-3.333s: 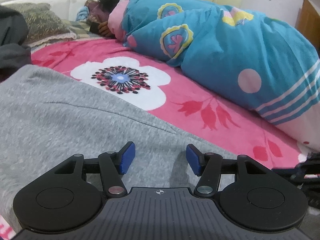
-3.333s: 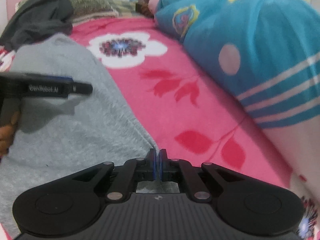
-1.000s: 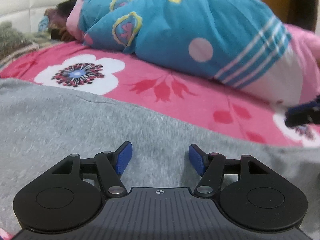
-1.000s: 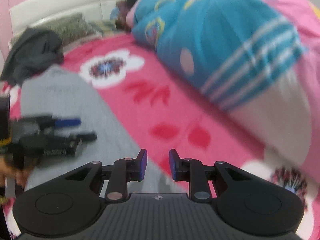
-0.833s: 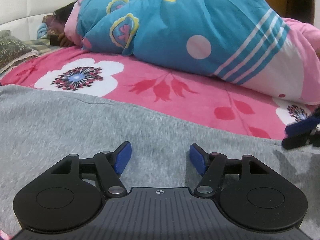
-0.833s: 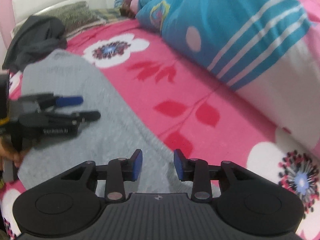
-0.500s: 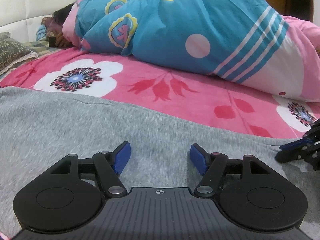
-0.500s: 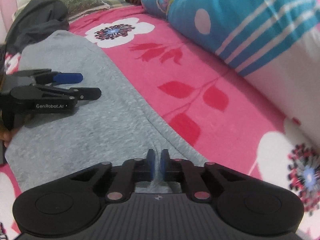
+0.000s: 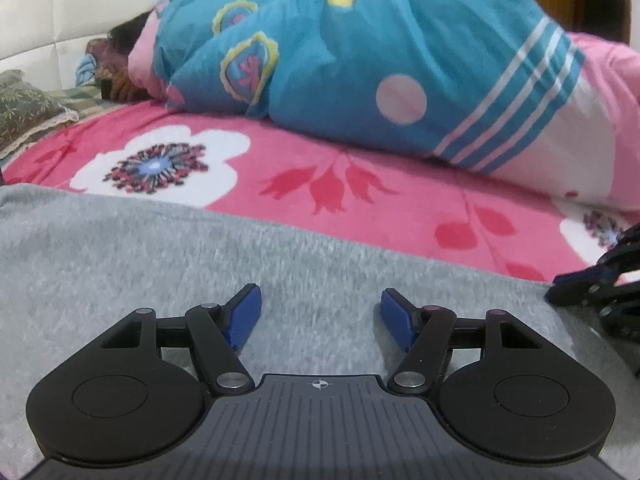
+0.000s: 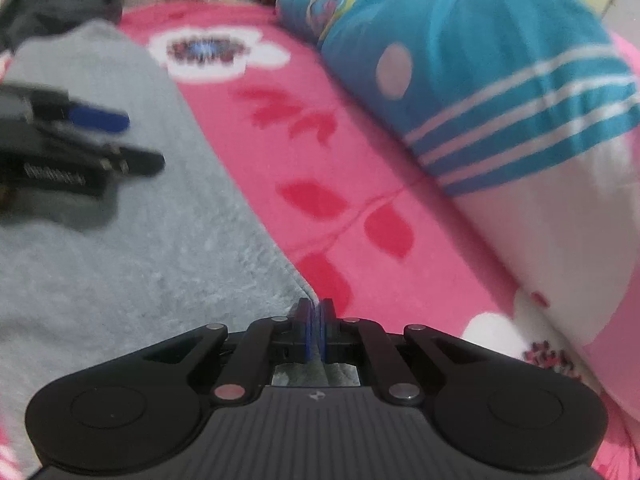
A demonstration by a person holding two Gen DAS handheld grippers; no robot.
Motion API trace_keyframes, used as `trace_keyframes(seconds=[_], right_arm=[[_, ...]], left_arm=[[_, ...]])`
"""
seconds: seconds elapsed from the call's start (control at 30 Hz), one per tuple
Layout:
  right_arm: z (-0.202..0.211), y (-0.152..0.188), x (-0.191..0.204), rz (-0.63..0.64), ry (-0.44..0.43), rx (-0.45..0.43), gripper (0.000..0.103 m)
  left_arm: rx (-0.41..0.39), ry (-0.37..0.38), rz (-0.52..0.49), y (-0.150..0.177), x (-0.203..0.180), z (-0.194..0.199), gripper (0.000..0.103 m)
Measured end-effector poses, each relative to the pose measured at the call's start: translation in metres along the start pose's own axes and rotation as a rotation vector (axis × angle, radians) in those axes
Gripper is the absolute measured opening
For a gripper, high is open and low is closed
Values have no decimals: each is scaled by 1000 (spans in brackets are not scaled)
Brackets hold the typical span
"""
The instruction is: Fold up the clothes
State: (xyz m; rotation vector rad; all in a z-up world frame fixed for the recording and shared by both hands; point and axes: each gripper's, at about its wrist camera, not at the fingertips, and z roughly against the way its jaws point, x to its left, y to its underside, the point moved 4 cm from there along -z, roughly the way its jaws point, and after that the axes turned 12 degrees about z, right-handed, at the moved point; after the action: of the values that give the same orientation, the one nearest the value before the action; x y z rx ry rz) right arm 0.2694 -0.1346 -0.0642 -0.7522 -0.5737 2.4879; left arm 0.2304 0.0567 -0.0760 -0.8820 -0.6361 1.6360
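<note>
Softly fuzzy grey garment (image 9: 160,248), left tongs (image 9: 321,316) apart above, right tongs (image 10: 316,330) pinched together at its edge

The left gripper (image 9: 321,312) stands with its blue pads (image 9: 242,316) wide apart above the grey garment (image 9: 120,256), which lies flat on the pink flowered bedsheet (image 9: 360,200). Behind it a person (image 9: 120,60) lies under a blue patterned quilt (image 9: 360,60), near a white headboard (image 9: 48,28). At the right edge the tip of the right gripper (image 9: 568,290) reaches the garment's edge
</note>
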Motion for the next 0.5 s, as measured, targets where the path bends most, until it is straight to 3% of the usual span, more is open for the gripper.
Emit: trace_keyframes(seconds=[0.1, 0.17, 0.27, 0.37, 0.5], right_arm=[[-7, 5, -3, -35, -1, -4, 6], [6, 5, -21, -139, -21, -23, 22], [44, 16, -57, -304, 33, -67, 30], [96, 37, -88, -502, 61, -120, 30], [154, 67, -74, -601, 59, -140, 36]], left_arm=[[-2, -12, -23, 3, -3, -1, 67], [-2, -11, -24, 3, -2, -1, 68], [-1, -8, -19, 3, -2, 0, 68], [0, -5, -14, 2, -2, 0, 68], [1, -1, -8, 2, -1, 1, 68]])
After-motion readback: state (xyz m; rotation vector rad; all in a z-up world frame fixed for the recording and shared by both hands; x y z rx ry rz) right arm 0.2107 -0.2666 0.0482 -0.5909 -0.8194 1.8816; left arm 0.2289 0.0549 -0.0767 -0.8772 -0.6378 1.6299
